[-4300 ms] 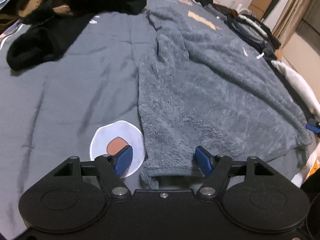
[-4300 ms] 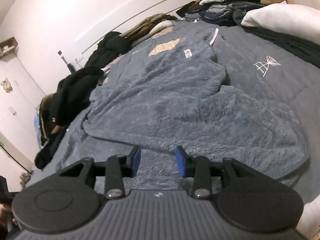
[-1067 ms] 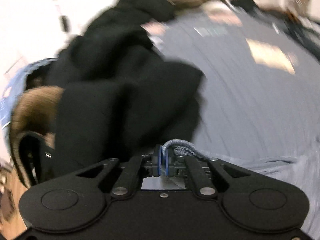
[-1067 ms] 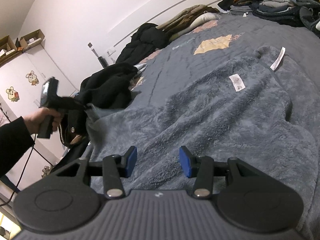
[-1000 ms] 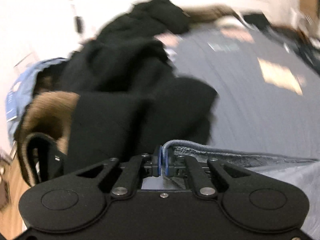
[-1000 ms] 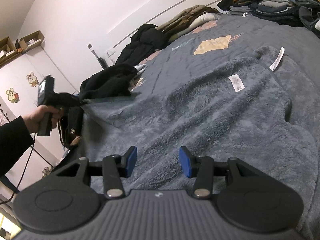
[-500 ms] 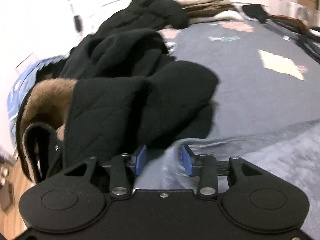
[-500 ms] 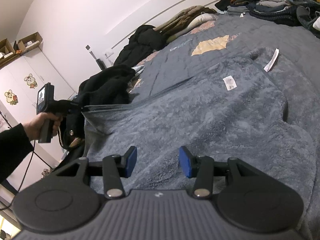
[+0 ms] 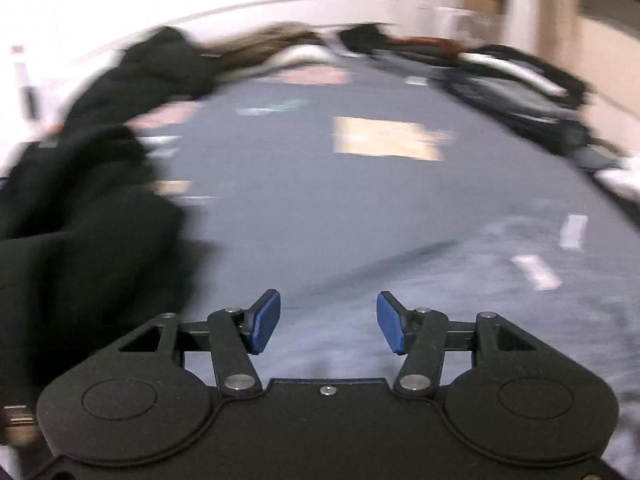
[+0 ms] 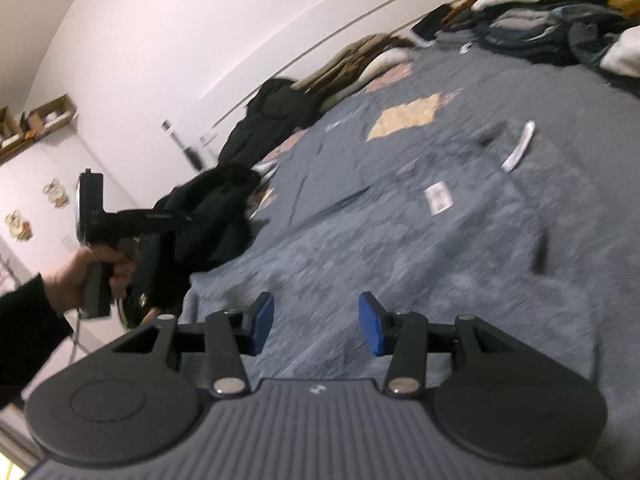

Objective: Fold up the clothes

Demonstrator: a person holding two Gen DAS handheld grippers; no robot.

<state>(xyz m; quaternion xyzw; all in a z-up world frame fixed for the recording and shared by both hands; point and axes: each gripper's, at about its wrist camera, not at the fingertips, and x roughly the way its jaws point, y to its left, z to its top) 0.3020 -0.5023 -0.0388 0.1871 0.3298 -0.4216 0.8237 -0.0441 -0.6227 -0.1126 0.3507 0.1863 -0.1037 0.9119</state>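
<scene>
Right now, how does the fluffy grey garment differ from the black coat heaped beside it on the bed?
The grey fleece garment lies spread out, while the black coat sits bunched in a heap. The grey fleece garment is pale and shows white tags; the black coat is dark. Both rest on the bed, and neither is gripped.

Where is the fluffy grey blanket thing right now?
The grey fleece garment lies spread on the bed, right ahead of the open right claw, with the black coat at its left edge.
</scene>
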